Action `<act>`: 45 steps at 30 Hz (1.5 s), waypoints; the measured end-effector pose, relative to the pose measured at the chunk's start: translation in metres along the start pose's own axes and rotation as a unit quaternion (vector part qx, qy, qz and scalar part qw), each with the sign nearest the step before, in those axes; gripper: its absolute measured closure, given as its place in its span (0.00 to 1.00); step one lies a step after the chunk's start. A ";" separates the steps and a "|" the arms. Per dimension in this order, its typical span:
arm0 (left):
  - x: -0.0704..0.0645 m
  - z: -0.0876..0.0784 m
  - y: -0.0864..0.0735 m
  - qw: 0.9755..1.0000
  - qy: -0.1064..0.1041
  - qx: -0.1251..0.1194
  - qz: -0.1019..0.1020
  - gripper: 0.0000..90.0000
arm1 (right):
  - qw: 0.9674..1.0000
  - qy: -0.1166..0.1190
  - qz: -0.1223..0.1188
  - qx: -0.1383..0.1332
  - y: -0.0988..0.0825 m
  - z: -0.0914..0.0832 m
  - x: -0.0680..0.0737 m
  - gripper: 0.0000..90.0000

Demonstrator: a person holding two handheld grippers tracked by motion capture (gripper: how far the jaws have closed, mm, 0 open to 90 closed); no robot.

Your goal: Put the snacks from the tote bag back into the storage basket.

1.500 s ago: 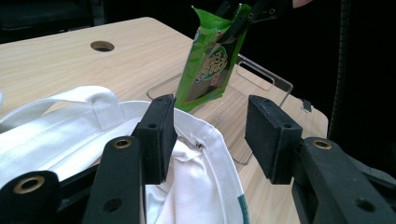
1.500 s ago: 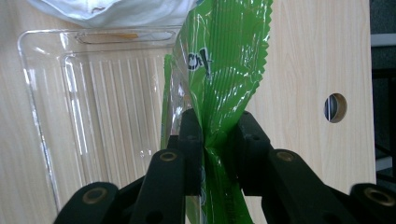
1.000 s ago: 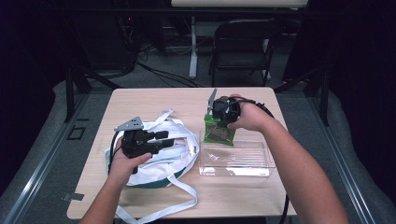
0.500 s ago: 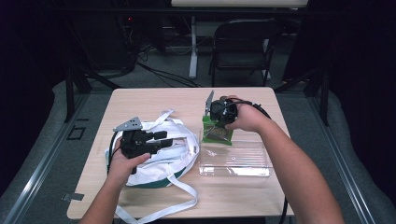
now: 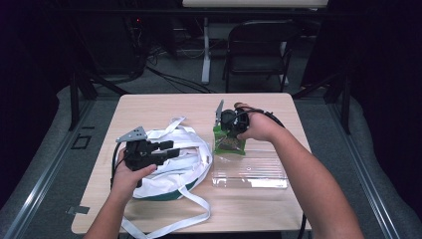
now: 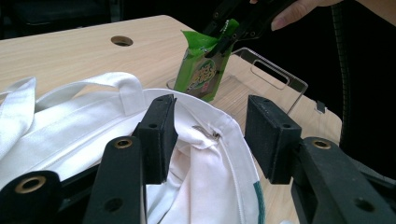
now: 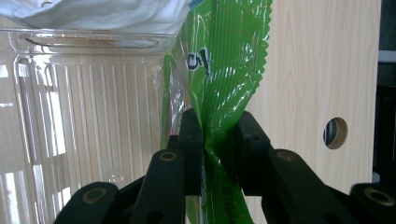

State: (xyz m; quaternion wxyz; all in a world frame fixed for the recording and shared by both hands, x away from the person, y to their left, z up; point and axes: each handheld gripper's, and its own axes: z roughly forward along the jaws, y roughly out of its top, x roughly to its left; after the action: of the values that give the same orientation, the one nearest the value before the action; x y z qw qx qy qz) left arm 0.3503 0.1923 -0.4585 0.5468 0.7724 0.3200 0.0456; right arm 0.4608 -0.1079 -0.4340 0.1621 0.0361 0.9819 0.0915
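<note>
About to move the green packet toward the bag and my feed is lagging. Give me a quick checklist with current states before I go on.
1. Right claw shut on the green crinkled plastic snack packet: ok.
2. Packet lifted free of the clear plastic tray: cannot tell; its lower end sits at the tray's far edge.
3. Left claw open around the white fabric tote bag's rim: ok.
4. Bag rim gripped: not ok.
5. Bag mouth held open: not ok.

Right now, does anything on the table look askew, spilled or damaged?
Nothing spilled or damaged. The green snack packet hangs crumpled where the right gripper pinches its top edge, over the clear tray. The white tote bag lies rumpled, straps sprawled, under the open left gripper.
</note>
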 end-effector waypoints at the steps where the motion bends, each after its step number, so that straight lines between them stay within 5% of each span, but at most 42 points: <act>1: 0.000 0.000 0.000 1.000 0.000 0.001 0.001 0.58 | 1.000 0.001 0.000 -0.001 0.000 0.002 0.000 0.84; 21: 0.000 0.001 -0.001 1.000 0.005 0.003 0.000 0.58 | 0.999 -0.013 0.031 -0.006 -0.008 0.006 -0.003 0.53; 45: -0.001 -0.001 0.000 1.000 0.004 -0.002 -0.004 0.57 | 0.998 -0.031 0.047 -0.019 -0.007 -0.006 -0.002 0.45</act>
State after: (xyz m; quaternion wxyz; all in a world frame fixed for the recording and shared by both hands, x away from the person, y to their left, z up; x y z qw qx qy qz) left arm 0.3492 0.1922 -0.4576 0.5474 0.7699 0.3247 0.0471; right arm 0.4603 -0.1158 -0.4291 0.1891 0.0817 0.9716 0.1168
